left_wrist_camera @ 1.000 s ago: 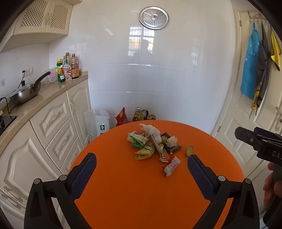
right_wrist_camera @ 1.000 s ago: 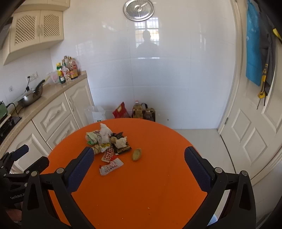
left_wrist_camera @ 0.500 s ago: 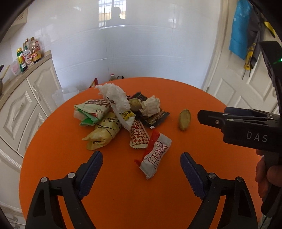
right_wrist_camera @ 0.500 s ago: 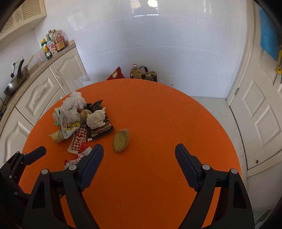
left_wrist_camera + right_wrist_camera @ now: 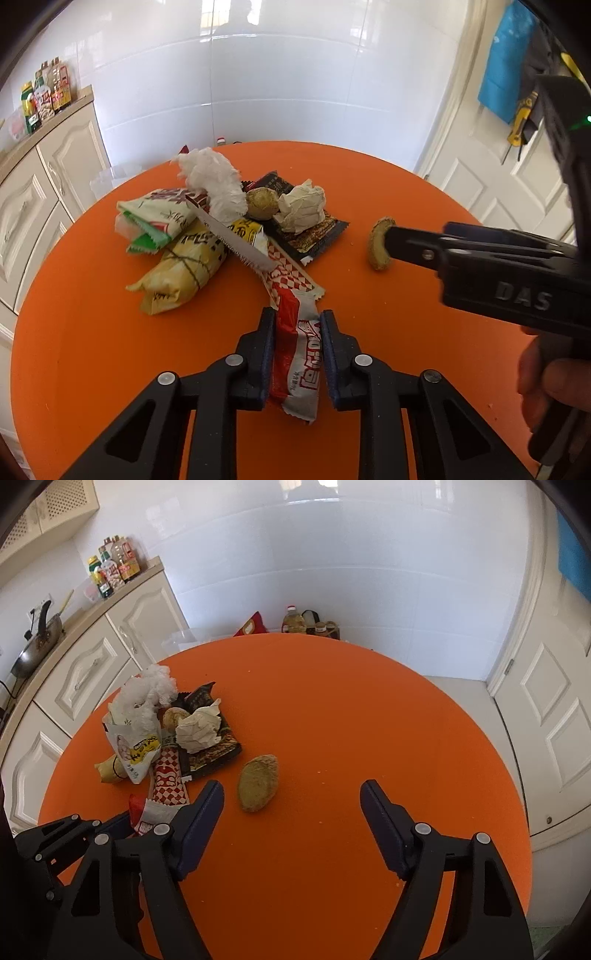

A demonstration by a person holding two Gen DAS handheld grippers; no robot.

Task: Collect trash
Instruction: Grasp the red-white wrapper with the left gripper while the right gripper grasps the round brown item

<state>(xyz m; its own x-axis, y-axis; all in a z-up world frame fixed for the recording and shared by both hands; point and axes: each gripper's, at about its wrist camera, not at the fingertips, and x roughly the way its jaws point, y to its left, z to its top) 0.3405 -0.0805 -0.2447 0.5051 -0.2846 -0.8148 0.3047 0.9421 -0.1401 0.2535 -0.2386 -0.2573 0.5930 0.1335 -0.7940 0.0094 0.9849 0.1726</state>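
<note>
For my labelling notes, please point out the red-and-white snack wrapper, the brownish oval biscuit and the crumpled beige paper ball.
Red-and-white snack wrapper [image 5: 301,354]: left wrist view, printed middle.
Brownish oval biscuit [image 5: 257,782]: right wrist view, top face.
Crumpled beige paper ball [image 5: 197,731]: right wrist view, front folds.

A: Surfaces? Table [image 5: 332,709] is smooth matt orange, a few crumbs on it.

B: Red-and-white wrapper [image 5: 301,354] is glossy plastic film, creased, crimped ends. Dark packet [image 5: 314,236] is shiny foil-like film.

A: Crumpled wad [image 5: 303,208] looks like matt paper. White tuft [image 5: 216,181] is soft, fluffy, tissue-like.

B: Brown lump [image 5: 257,782] is rough, dry, crumbly.

A: Left gripper [image 5: 297,360] is matt black plastic, with metal rivets and ribbed dark-blue pads [image 5: 266,365].

B: Wall tiles [image 5: 332,554] are high-gloss white. Wok [image 5: 37,642] is shiny metal. Cabinet doors [image 5: 88,672] are satin cream.
</note>
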